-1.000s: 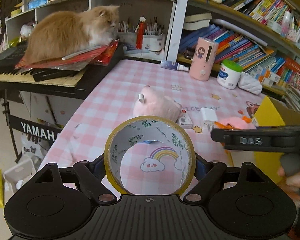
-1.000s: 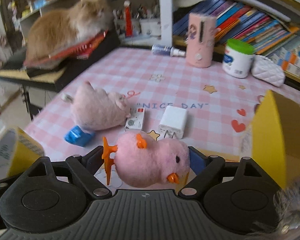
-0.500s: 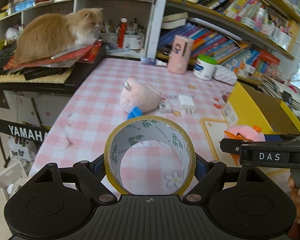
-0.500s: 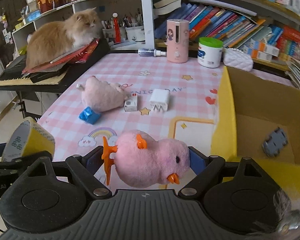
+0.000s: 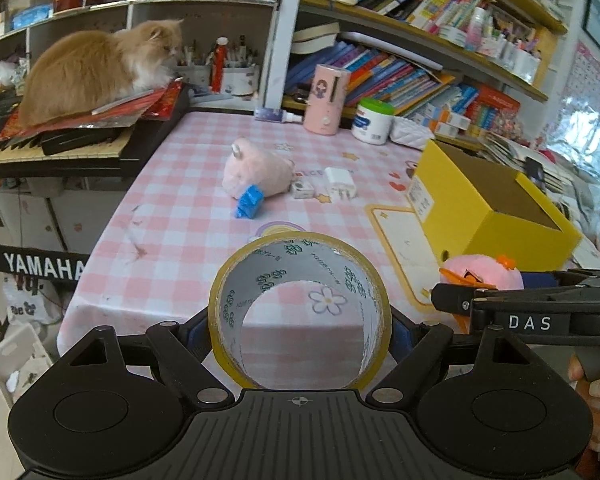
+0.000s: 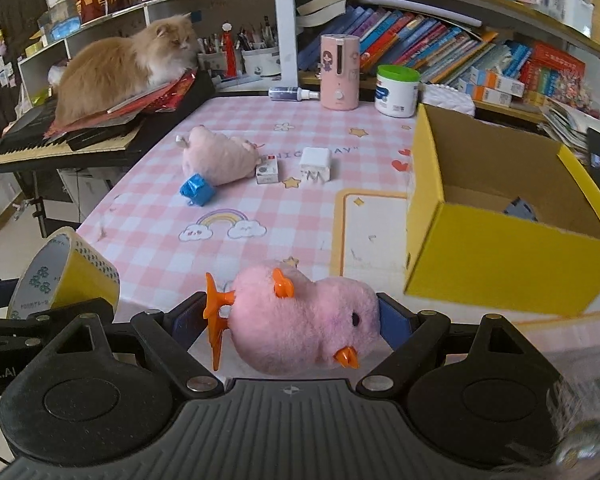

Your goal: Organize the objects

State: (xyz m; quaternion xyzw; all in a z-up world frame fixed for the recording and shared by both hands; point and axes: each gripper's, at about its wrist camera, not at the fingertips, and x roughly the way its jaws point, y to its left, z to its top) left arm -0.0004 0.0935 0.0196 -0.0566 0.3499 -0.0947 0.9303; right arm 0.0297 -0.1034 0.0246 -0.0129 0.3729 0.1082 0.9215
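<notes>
My right tool (image 6: 302,322) pinches the soft, light pink plush chick (image 6: 306,326) around its body, near the open yellow cardboard box (image 6: 496,256); my left tool (image 5: 300,320) clamps the stiff yellow tape roll (image 5: 300,310) across its rim.

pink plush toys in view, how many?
2. A pink plush chick clamped in the right gripper, short of the yellow box. A pink plush pig lies on the checkered tablecloth beside the blue packet. The box's interior is partly hidden.
</notes>
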